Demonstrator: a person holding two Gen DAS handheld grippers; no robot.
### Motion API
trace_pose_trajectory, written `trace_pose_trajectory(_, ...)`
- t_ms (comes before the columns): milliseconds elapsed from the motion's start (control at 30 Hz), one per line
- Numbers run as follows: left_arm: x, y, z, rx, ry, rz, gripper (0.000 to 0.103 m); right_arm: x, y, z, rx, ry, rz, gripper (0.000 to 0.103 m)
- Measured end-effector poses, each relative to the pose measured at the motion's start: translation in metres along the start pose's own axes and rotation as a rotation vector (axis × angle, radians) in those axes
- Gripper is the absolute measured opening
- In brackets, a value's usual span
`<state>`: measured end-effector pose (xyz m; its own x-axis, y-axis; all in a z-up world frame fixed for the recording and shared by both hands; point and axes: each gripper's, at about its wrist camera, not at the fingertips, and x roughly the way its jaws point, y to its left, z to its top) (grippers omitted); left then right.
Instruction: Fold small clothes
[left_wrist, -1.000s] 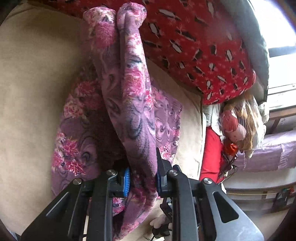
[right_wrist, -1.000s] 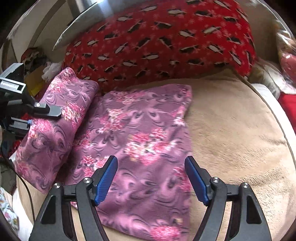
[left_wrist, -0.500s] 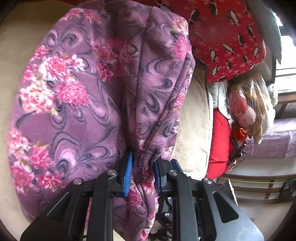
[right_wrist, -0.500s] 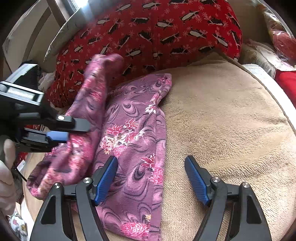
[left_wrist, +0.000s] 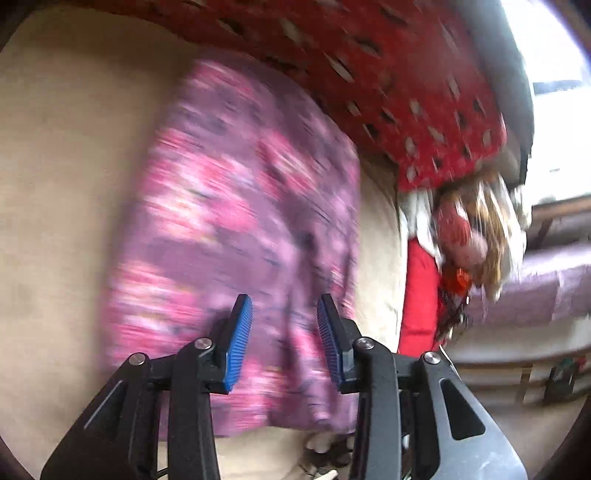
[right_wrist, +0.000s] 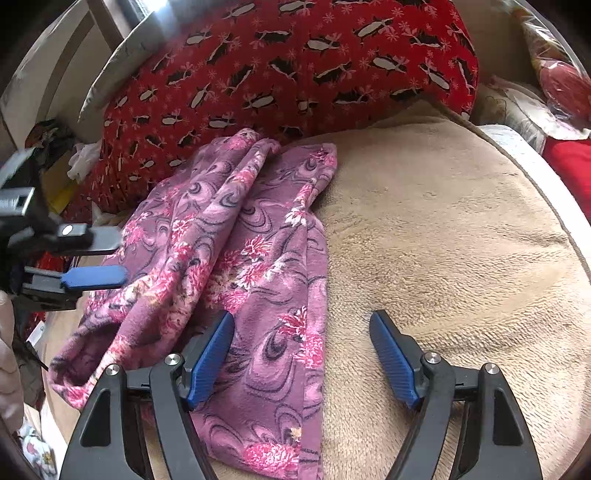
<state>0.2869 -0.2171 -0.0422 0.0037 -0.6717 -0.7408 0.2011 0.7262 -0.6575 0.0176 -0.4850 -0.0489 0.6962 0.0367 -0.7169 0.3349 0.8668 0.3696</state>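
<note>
Blur smears the left wrist view, so the flower print on the purple cloth (left_wrist: 236, 236) is hard to make out there. The right wrist view is sharp. The cloth (right_wrist: 236, 266) lies folded lengthwise on the beige blanket (right_wrist: 461, 240); its long axis runs from the near edge up toward the red pillow (right_wrist: 288, 70), which its far end touches. A loose fold bunches along its left side. The cloth's near end is partly hidden behind the right gripper (right_wrist: 301, 354), whose jaws stand wide apart and empty. The left gripper (left_wrist: 284, 332) is also parted, holding nothing, with its tips over the cloth.
</note>
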Motion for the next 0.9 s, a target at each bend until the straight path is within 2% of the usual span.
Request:
trace_pose_trajectory(67,-0.011,0.019,0.007,-0.031,-0.020,0.014,0.034,-0.005,-0.001,0.004,0.006,-0.008,-0.017,0.077)
trace_pose_trajectory(200,-0.021,0.047,0.014,-0.073,-0.026,-0.011,0.034,-0.020,-0.009,0.020,0.049,-0.050,-0.032,0.078)
trace_pose_trajectory(333,-0.028,0.044,0.016,-0.041,-0.056,-0.025,0.034,-0.030,-0.017,0.046,0.154,-0.074,0.059,0.079)
trace_pose_trajectory(400,-0.037,0.043,0.018,-0.029,-0.093,-0.020,0.035,-0.022,-0.012,0.058,0.187,-0.053,0.137,0.079)
trace_pose_trajectory(433,-0.040,0.044,0.020,-0.023,-0.107,-0.007,0.044,-0.017,-0.010,0.061,0.190,-0.044,0.156,0.079)
trace_pose_trajectory(500,-0.036,0.046,0.020,-0.022,-0.116,0.035,0.053,0.002,0.004,0.068,0.178,-0.008,0.173,0.079)
trace_pose_trajectory(600,-0.014,0.049,0.021,-0.019,-0.046,0.048,0.053,0.029,0.023,0.074,0.136,0.042,0.158,0.079)
trace_pose_trajectory(633,-0.009,0.048,0.021,-0.016,-0.030,0.057,0.053,0.041,0.032,0.075,0.120,0.070,0.160,0.076)
trace_pose_trajectory(667,-0.004,0.046,0.021,-0.008,-0.015,0.068,0.053,0.048,0.039,0.074,0.101,0.086,0.163,0.059)
trace_pose_trajectory(700,-0.002,0.042,0.021,0.005,-0.008,0.071,0.053,0.052,0.050,0.073,0.061,0.094,0.174,0.018)
trace_pose_trajectory(733,-0.003,0.038,0.020,0.023,-0.013,0.067,0.053,0.053,0.059,0.073,0.011,0.099,0.186,0.019)
trace_pose_trajectory(800,-0.009,0.029,0.017,0.072,-0.042,0.072,0.053,0.038,0.070,0.076,-0.073,0.043,0.184,0.018)
trace_pose_trajectory(867,-0.010,0.024,0.013,0.112,-0.064,0.082,0.059,0.016,0.062,0.076,-0.057,-0.034,0.208,0.018)
trace_pose_trajectory(900,-0.006,0.022,0.011,0.129,-0.067,0.123,0.060,0.010,0.054,0.075,-0.041,-0.052,0.205,0.018)
